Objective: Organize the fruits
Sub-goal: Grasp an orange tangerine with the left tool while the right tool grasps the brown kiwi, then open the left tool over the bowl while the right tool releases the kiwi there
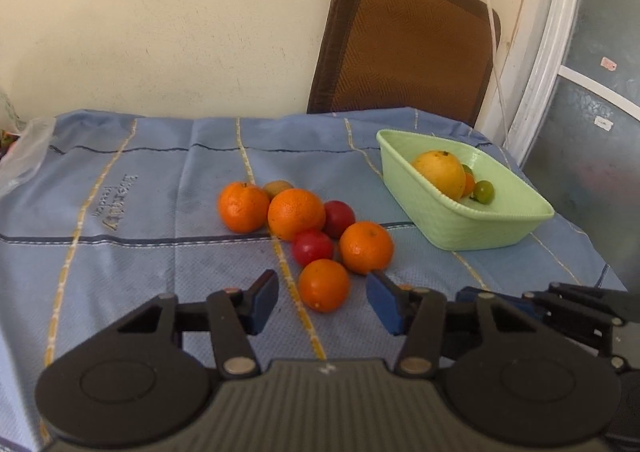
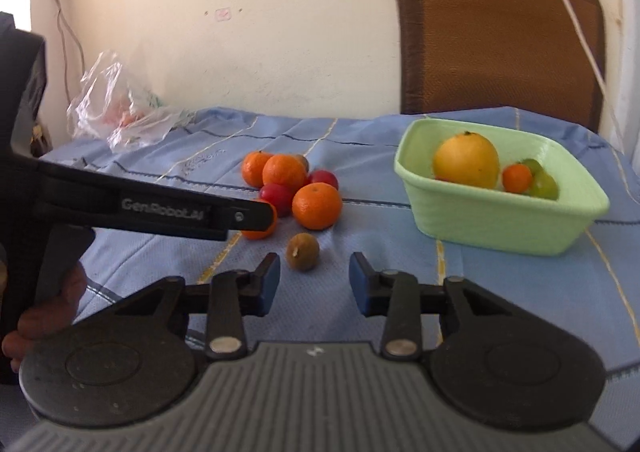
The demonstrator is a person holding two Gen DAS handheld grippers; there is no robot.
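Few fruits sit in the green basket; oranges wait outside, left gripper and right gripper both parted, empty

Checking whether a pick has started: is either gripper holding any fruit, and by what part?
Nothing is held. The left gripper and right gripper both stand open with no fruit between their pads.

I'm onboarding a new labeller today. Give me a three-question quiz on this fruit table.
1. True or false: the green basket is empty.
2. Which fruit lies nearest the right gripper? A) kiwi B) red plum C) lemon
3. What lies under the fruit pile?

Key:
1. False; it holds a large yellow fruit and smaller ones.
2. A, the brown kiwi.
3. A blue cloth.
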